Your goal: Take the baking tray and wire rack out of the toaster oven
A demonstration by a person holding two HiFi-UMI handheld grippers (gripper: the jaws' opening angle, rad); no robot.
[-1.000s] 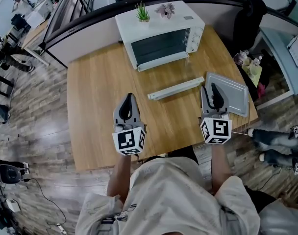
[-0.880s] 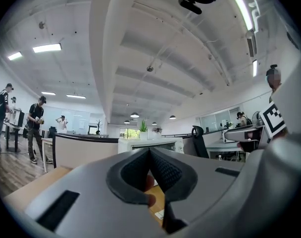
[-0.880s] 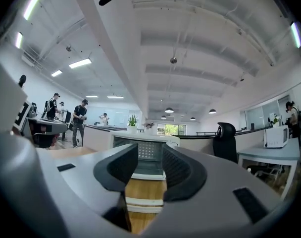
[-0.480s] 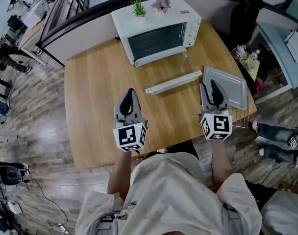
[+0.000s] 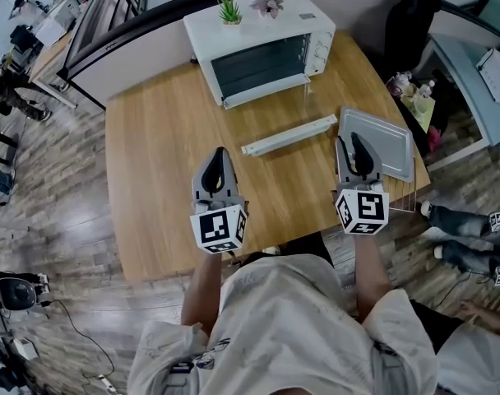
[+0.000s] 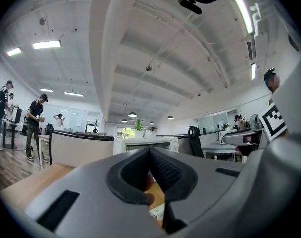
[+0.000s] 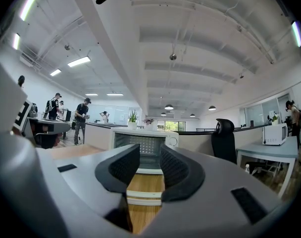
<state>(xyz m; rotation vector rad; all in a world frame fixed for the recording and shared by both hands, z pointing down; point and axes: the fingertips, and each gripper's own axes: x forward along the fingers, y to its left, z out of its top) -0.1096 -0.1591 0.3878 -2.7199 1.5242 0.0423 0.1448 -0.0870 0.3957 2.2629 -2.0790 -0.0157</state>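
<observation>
The white toaster oven (image 5: 262, 44) stands at the table's far side, its glass door folded down flat toward me, the white handle bar (image 5: 289, 136) at its front. Through the right gripper view the oven (image 7: 145, 148) looks open. The grey baking tray (image 5: 381, 142) lies on the table at the right. Thin wires, apparently the wire rack (image 5: 404, 206), stick out beneath it over the table's edge. My right gripper (image 5: 354, 140) hovers over the tray's left rim; its jaws (image 7: 149, 156) are closing with nothing between them. My left gripper (image 5: 219, 155) is shut and empty (image 6: 149, 152) over bare wood.
Two small potted plants (image 5: 230, 8) sit on the oven's top. A black chair (image 5: 414, 19) and another desk (image 5: 472, 64) stand to the right of the table (image 5: 151, 179). A person's shoes (image 5: 468, 245) rest on the floor near the right corner.
The view has drifted slightly, so the oven and tray sit a little higher and further left. Both grippers keep their places.
</observation>
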